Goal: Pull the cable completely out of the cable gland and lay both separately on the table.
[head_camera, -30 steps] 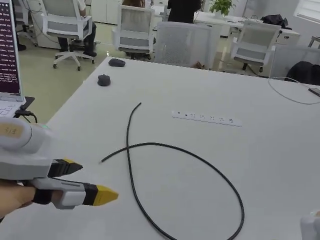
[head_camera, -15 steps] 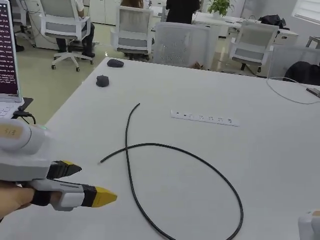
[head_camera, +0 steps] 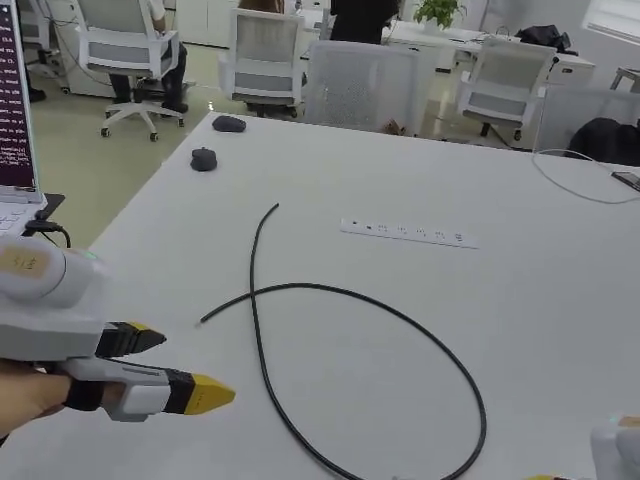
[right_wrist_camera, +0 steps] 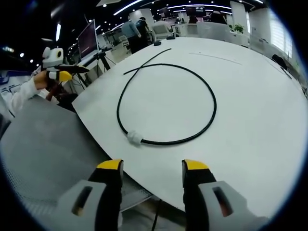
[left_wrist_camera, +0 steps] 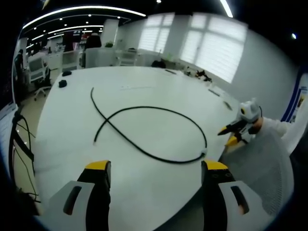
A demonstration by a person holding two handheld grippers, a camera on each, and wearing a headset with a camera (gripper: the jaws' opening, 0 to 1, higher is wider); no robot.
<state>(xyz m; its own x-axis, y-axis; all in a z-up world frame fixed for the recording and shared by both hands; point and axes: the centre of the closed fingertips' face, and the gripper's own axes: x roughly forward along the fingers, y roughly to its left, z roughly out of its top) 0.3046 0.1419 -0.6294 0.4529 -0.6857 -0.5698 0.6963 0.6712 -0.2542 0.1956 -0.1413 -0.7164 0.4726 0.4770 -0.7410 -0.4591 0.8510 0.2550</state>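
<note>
1. Head view first: the left gripper (head_camera: pixel 185 365) sits closest to me, off the loop's left side. Its yellow-tipped jaws are spread apart with nothing between them. A hand (head_camera: pixel 25 395) holds it, mostly cut off by the frame edge.
2. The right gripper (right_wrist_camera: pixel 153 164) in its own view has its jaws wide apart too, empty, hanging off the table (head_camera: pixel 540 300) edge on the near side of the loop. In the head view only a white bit of it pokes in, right of the loop.
3. The cable gland (right_wrist_camera: pixel 134 138) is a small white lump on the near-left part of the loop, lying on the table. Too small to tell how far the cable goes through it. In the head view that stretch is chopped off at the bottom.
4. The black cable (head_camera: pixel 330 290) lies flat in one big loop and crosses itself on the left. One loose end points left, the other tail runs away from me.
5. Just beyond the loop there's a white power strip (head_camera: pixel 405 234).
6. Further out, past the far tail: two dark mice (head_camera: pixel 204 160), then office chairs (head_camera: pixel 265 55). Left of the loop, a laptop (head_camera: pixel 15 120) is half out of frame.
</note>
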